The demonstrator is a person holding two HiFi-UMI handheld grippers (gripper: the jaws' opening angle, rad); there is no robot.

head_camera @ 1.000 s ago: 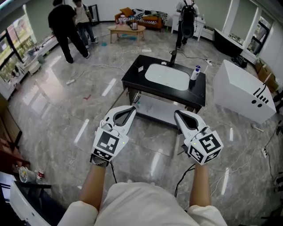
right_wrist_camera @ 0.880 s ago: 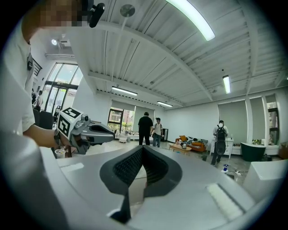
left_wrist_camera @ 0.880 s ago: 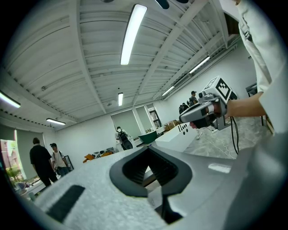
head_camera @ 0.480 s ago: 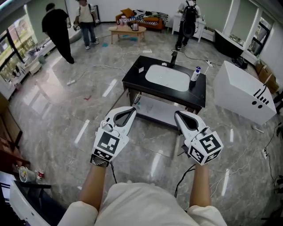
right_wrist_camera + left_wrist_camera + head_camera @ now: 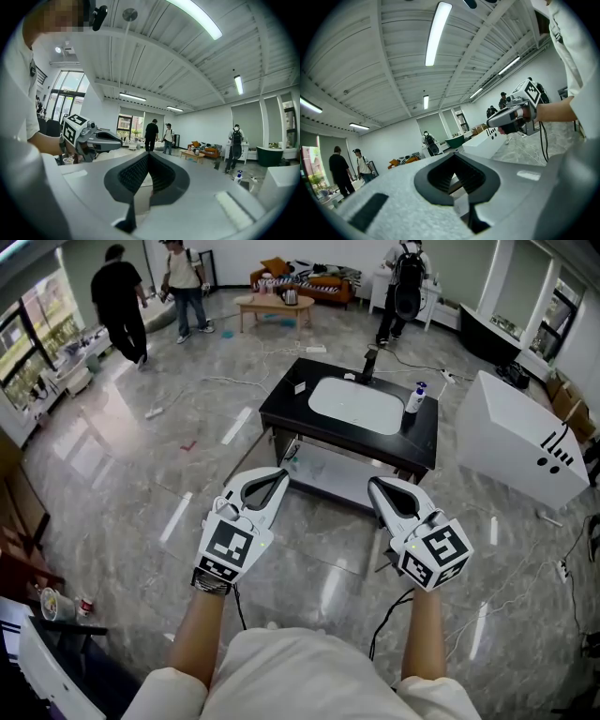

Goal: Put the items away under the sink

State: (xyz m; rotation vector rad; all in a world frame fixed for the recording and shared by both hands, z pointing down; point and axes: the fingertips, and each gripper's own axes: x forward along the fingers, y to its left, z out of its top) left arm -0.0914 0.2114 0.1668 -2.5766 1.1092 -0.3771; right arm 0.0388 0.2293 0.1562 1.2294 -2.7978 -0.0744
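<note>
Open hall, sink bench (image 5: pixel 281 404): bottle (image 5: pixel 414 396), prob. light, rigid, slick, grip mid-body; left tongs (image 5: pixel 280 471) & right tongs (image 5: pixel 375 482) clenched, empty.

In the upper left, a person in black (image 5: pixel 117 292) and a person in a white shirt (image 5: pixel 187 282) stand on the grey marble floor (image 5: pixel 122 474). At top centre, a low wooden table (image 5: pixel 272 303) sits before an orange sofa (image 5: pixel 314 282). Right of them stands a person with a backpack (image 5: pixel 408 282). A white slanted box (image 5: pixel 516 442) fills the right edge.
</note>
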